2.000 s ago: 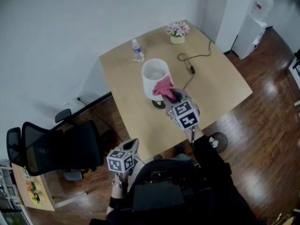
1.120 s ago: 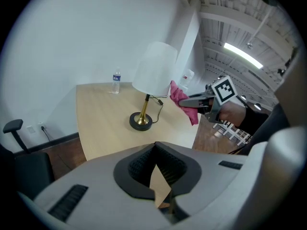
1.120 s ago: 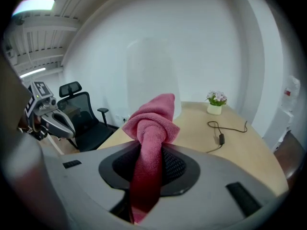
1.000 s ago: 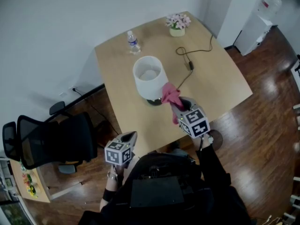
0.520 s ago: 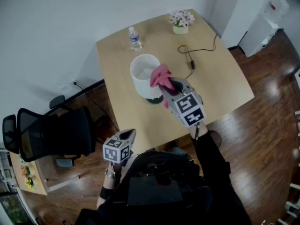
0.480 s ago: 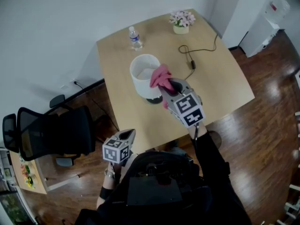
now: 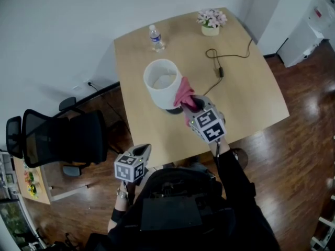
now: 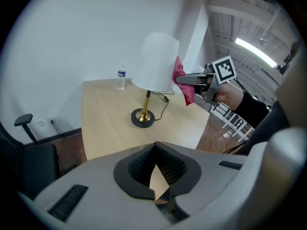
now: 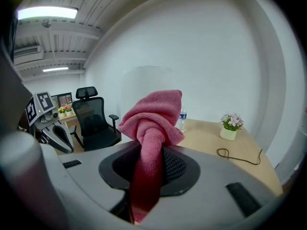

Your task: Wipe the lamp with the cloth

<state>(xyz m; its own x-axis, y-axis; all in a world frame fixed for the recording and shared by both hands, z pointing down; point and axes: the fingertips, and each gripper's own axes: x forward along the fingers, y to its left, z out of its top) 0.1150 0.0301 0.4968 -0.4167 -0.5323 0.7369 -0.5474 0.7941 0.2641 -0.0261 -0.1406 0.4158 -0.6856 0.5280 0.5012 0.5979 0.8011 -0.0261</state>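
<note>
A lamp with a white shade [image 7: 161,82] and a brass stem on a black base [image 8: 142,118] stands mid-table. My right gripper [image 7: 189,103] is shut on a pink cloth [image 7: 184,93], which lies against the right side of the shade. The left gripper view shows the cloth [image 8: 181,77] at the shade's edge [image 8: 156,61]. In the right gripper view the cloth [image 9: 152,121] bunches out of the jaws and hides most of the shade. My left gripper [image 7: 145,150] hangs off the table's near edge, apart from the lamp, its jaws shut on nothing.
On the wooden table [image 7: 251,95] there are a water bottle [image 7: 155,38] at the back, a small pot of flowers [image 7: 211,22] at the far right corner and a black cord [image 7: 220,63]. A black office chair [image 7: 60,140] stands left of the table.
A second ago the cloth hung by the lamp's base; it rose to the shade's top rim, and now sits lower on the shade's right side. The left gripper has hardly moved.
</note>
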